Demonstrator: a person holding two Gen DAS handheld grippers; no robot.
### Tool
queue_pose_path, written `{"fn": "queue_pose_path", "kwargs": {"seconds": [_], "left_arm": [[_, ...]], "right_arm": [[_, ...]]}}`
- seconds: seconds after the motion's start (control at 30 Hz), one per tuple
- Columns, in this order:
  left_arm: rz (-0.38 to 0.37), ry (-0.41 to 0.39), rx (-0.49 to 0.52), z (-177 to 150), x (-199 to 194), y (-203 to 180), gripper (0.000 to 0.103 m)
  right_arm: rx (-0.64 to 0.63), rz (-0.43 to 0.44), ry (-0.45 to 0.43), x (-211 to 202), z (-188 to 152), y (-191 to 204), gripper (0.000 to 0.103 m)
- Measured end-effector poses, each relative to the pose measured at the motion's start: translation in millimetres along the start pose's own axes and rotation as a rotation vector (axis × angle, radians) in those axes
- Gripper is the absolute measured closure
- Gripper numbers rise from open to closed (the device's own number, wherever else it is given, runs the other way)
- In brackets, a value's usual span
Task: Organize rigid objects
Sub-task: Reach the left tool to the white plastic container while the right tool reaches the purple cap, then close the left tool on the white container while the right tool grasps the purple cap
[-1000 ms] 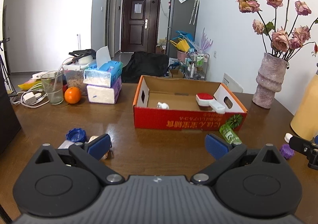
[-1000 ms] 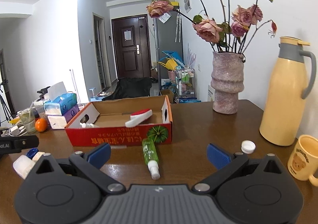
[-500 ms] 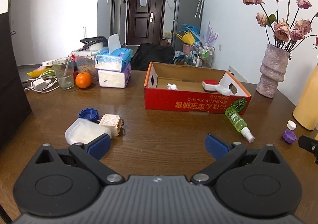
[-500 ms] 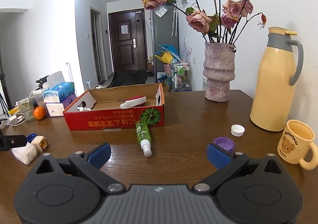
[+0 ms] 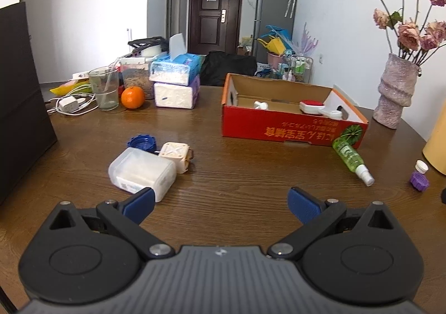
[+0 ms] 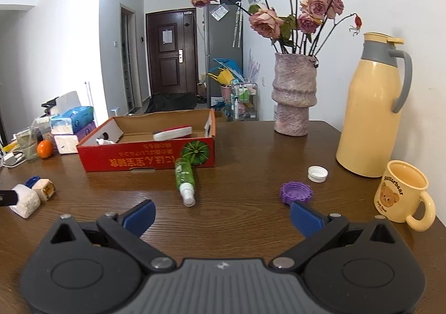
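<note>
Left gripper (image 5: 220, 201) fingers apart, empty, over worktop (image 5: 237, 174); right gripper (image 6: 221, 215) same. Partly done: brush (image 6: 172, 132) and small white piece (image 5: 260, 105) already in red box (image 5: 278, 126). Left out: green spray bottle (image 6: 184, 179), purple cap (image 6: 296, 192), white cap (image 6: 317, 173), plastic case (image 5: 142, 173), cube (image 5: 175, 156), blue cap (image 5: 141, 143). Bottle lying flat just beside box front, long axis box-to-camera, nozzle toward right gripper.

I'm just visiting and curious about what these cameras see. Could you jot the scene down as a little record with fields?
surface: wooden table
container: red cardboard box, open on top
in box: red-and-white brush
loose by box: green spray bottle, lying down
loose caps: purple cap, white cap
left cluster: translucent white box, beige cube, blue cap
left gripper: open, empty
right gripper: open, empty
</note>
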State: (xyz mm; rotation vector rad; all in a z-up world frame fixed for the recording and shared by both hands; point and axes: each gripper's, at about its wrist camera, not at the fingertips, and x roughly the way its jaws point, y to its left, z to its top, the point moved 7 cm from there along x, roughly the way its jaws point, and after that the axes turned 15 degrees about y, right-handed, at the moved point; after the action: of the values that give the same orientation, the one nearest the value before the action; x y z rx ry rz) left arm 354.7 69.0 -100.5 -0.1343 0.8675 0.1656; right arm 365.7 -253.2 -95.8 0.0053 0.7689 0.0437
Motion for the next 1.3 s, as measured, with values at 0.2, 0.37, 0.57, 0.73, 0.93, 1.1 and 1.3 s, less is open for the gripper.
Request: {"fn": "queue_pose_path", "kwargs": {"seconds": [0.2, 0.37, 0.57, 0.73, 0.93, 1.1, 1.3], "left_arm": [[0.033, 0.016, -0.028, -0.3, 9.5, 20.5, 0.000], [0.057, 0.020, -0.042, 1.2, 18.0, 36.6, 0.000], [0.069, 0.025, -0.053, 4.6, 30.6, 53.8, 0.000], [0.080, 0.024, -0.058, 8.6, 42.8, 68.2, 0.000], [0.092, 0.015, -0.053, 16.1, 61.6, 85.7, 0.000], [0.102, 0.023, -0.033, 23.5, 82.2, 96.4, 0.000], [0.086, 0.025, -0.044, 30.5, 100.0, 107.6, 0.000]], "right_arm": [[0.033, -0.030, 0.007, 12.4, -4.4, -25.1, 0.000], [0.067, -0.004, -0.005, 24.5, -6.1, -49.4, 0.000], [0.073, -0.041, 0.015, 46.0, -6.0, -73.0, 0.000], [0.094, -0.075, 0.031, 63.7, -3.7, -89.6, 0.000], [0.120, -0.106, 0.060, 87.0, -0.3, -105.4, 0.000], [0.138, -0.141, 0.080, 109.1, 6.7, -117.0, 0.000], [0.146, -0.177, 0.108, 136.4, 16.9, -121.7, 0.001]]}}
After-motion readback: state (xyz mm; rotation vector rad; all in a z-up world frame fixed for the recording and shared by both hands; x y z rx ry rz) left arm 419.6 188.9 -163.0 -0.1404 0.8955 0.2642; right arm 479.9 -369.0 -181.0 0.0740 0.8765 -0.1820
